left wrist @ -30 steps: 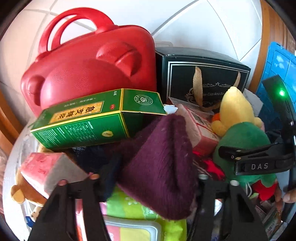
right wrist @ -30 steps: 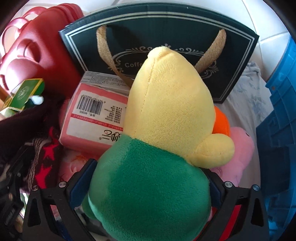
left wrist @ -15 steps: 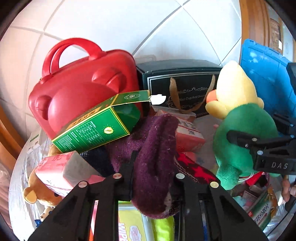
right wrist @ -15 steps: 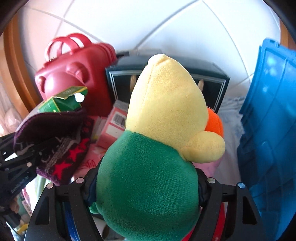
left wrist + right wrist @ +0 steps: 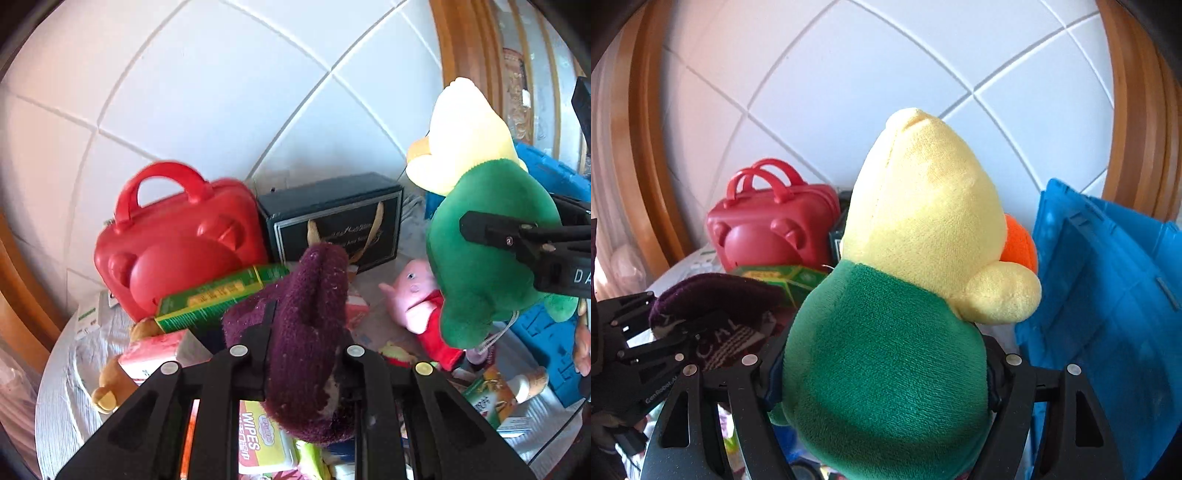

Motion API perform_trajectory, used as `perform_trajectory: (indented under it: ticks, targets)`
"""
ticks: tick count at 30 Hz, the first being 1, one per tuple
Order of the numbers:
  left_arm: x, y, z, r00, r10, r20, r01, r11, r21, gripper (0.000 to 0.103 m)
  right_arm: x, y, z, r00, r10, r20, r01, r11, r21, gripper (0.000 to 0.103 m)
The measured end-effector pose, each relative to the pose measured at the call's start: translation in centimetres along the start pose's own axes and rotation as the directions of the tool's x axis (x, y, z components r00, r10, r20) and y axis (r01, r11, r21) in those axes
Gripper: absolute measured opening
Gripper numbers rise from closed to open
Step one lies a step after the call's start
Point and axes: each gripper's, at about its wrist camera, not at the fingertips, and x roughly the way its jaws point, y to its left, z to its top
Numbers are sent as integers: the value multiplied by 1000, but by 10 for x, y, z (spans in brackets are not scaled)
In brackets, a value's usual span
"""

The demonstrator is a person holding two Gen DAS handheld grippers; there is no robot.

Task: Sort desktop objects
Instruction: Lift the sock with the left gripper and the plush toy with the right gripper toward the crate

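Jaws of my left gripper (image 5: 306,354) pinch the purple sock (image 5: 306,332); my right gripper (image 5: 882,362) clamps the plush duck (image 5: 905,295).

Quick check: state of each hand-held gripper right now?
Left hand-held gripper: closed on the purple knit hat.
Right hand-held gripper: closed on the green-and-yellow plush toy.

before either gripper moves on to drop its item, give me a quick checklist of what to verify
1. Left gripper shut on the purple knit hat: ok.
2. Right gripper shut on the plush duck: ok.
3. Hat lifted off the green box: ok.
4. Duck lifted above the pink pig plush: ok.
5. Blue crate beside the duck, inside free for a drop: cannot tell.
6. The grippers apart from each other: ok.
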Motion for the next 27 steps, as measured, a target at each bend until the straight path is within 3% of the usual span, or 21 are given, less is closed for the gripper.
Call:
perform_trajectory:
  ticks: [6, 11, 20, 27]
  targets:
    - [-60, -26, 22, 993, -42, 110, 34, 997, 72, 18, -92, -5, 9, 991, -33, 132, 30, 999, 27, 79]
    - [-105, -62, 38, 975, -137, 177, 113, 984, 139, 18, -175, -11, 3, 972, -83, 219, 70, 995, 66, 80]
    - [-156, -159, 73, 912, -319, 258, 256, 933, 251, 18, -290, -50, -16, 919, -237, 315, 205, 970, 131, 80]
    - [-184, -253, 125, 847, -424, 319, 327, 891, 315, 18, -338, -127, -18, 877, -348, 332, 290, 933, 212, 81]
